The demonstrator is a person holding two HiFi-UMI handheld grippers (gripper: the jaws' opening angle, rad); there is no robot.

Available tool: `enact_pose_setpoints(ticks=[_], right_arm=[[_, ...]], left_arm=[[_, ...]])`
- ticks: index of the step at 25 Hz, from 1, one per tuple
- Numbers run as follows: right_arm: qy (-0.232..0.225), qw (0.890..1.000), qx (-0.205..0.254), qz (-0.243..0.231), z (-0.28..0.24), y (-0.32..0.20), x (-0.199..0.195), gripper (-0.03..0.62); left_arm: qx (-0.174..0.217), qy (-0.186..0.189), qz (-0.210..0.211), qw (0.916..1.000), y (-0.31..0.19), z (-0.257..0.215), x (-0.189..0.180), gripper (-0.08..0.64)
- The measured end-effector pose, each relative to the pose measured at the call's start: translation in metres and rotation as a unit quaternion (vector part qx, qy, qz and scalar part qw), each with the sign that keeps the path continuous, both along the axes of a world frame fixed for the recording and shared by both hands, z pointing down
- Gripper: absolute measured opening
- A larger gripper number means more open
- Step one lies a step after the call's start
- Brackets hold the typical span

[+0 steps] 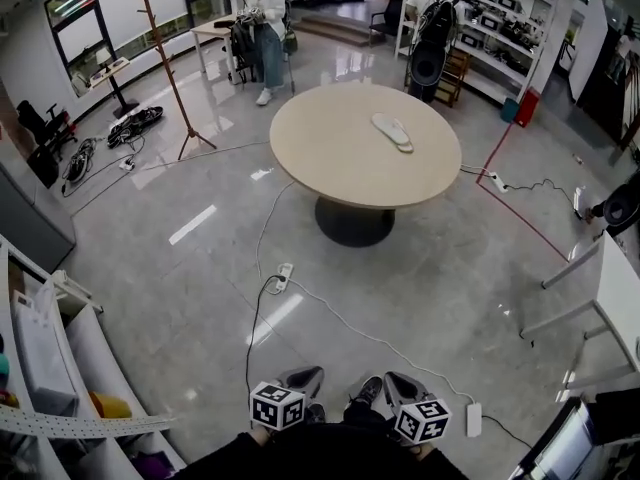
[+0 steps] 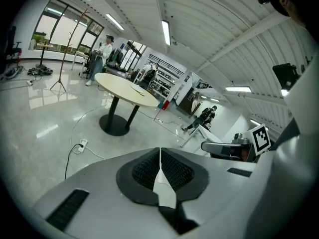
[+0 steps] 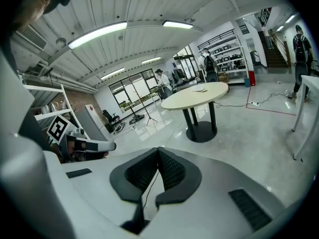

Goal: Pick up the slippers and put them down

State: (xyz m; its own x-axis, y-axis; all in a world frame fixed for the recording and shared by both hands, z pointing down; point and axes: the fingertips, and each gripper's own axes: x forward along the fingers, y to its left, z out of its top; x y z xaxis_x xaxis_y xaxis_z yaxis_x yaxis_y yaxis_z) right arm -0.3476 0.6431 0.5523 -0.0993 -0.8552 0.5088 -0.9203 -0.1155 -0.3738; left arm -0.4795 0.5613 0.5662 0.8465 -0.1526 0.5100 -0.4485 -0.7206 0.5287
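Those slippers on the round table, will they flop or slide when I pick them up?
The slippers look thin and flat, so probably light and likely to bend if gripped at one end. The table top looks smooth, so a nudge may slide them. They lie close together, so grabbing one might shift the other.

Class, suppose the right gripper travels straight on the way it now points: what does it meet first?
Most likely the glossy floor, short of the round table: the right gripper tilts downward and nothing stands nearer. Depth is uncertain.
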Motion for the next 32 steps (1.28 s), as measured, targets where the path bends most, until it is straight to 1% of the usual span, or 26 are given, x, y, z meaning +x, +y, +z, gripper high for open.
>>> enact_pose_setpoints(ticks=[3, 8, 10, 12, 16, 20, 26, 29, 32], right_arm=[[-0.007, 1.0, 0.006, -0.007, 0.003, -0.018, 0.028, 0.006], [-0.02, 0.999, 0.023, 0.014, 0.0, -0.045, 0.113, 0.006], [-0.025, 0.999, 0.023, 0.019, -0.001, -0.052, 0.143, 0.006], [-0.03, 0.999, 0.025, 0.014, -0.001, -0.059, 0.165, 0.006], [-0.034, 0.999, 0.028, 0.007, 0.001, -0.069, 0.205, 0.006], [-0.04, 0.999, 0.02, 0.014, 0.007, -0.082, 0.237, 0.006], [-0.043, 0.999, 0.006, 0.023, 0.019, -0.113, 0.263, 0.006], [-0.037, 0.998, 0.0, 0.044, 0.025, -0.132, 0.281, 0.006], [-0.029, 0.996, -0.005, 0.079, 0.025, -0.152, 0.301, 0.006]], left_arm=[[0.006, -0.006, 0.001, 1.0, -0.014, 0.001, 0.032, 0.023], [0.023, -0.018, 0.024, 0.9993, -0.03, -0.004, 0.11, 0.023], [0.036, -0.021, 0.025, 0.9988, -0.038, -0.013, 0.138, 0.023], [0.044, -0.025, 0.021, 0.9985, -0.044, -0.018, 0.161, 0.023], [0.038, -0.03, 0.02, 0.9987, -0.05, -0.015, 0.202, 0.023], [0.033, -0.032, 0.018, 0.9988, -0.065, -0.014, 0.23, 0.023], [0.019, -0.036, 0.023, 0.9989, -0.103, -0.003, 0.258, 0.023], [0.013, -0.031, 0.036, 0.9988, -0.131, 0.005, 0.277, 0.023], [0.012, -0.021, 0.059, 0.998, -0.163, 0.006, 0.297, 0.022]])
